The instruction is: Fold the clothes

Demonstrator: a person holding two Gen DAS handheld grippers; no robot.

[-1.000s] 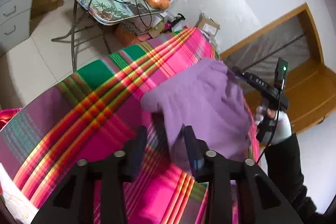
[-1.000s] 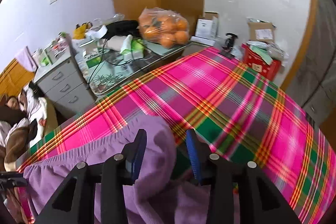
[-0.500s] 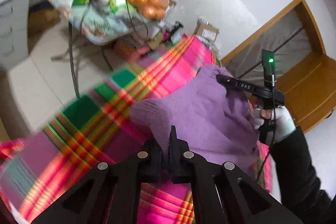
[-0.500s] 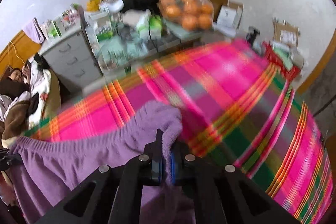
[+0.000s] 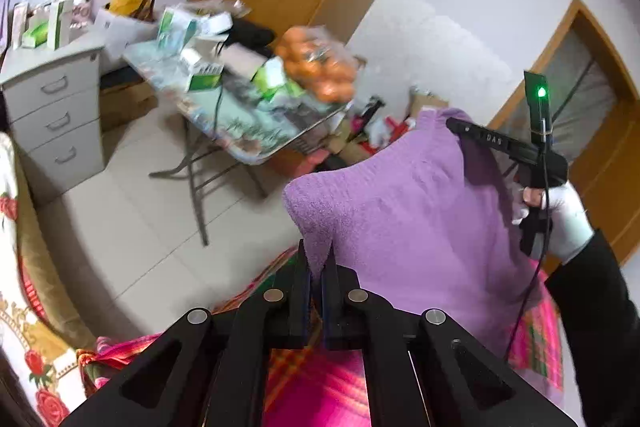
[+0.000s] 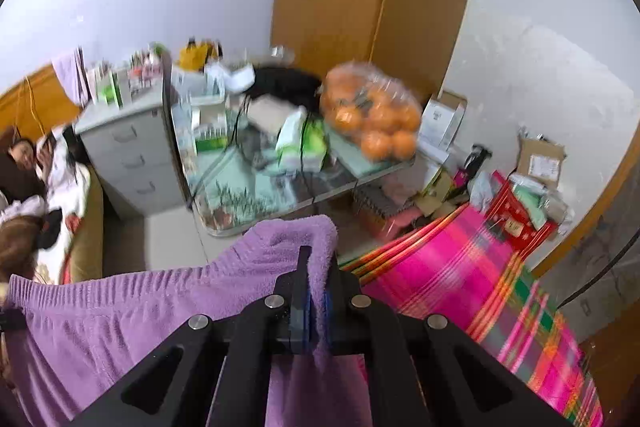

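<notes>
A purple fleece garment (image 5: 416, 219) hangs lifted in the air between my two grippers. My left gripper (image 5: 316, 259) is shut on one corner of it. My right gripper (image 6: 316, 267) is shut on the other corner of the garment (image 6: 152, 311); it also shows in the left wrist view (image 5: 456, 125), held by a white-gloved hand. The garment hangs over a pink plaid sheet (image 6: 460, 279), which also shows under my left gripper (image 5: 320, 387).
A cluttered folding table (image 6: 256, 195) with a bag of oranges (image 6: 372, 119) stands beyond the sheet. A grey drawer cabinet (image 5: 52, 119) is at left. Boxes (image 6: 516, 211) lie on the floor by the wall. People lie on a bed (image 6: 32, 187) at far left.
Both grippers closed on the garment's corners and lifted it up off the plaid sheet. The views now tilt upward toward the room.
</notes>
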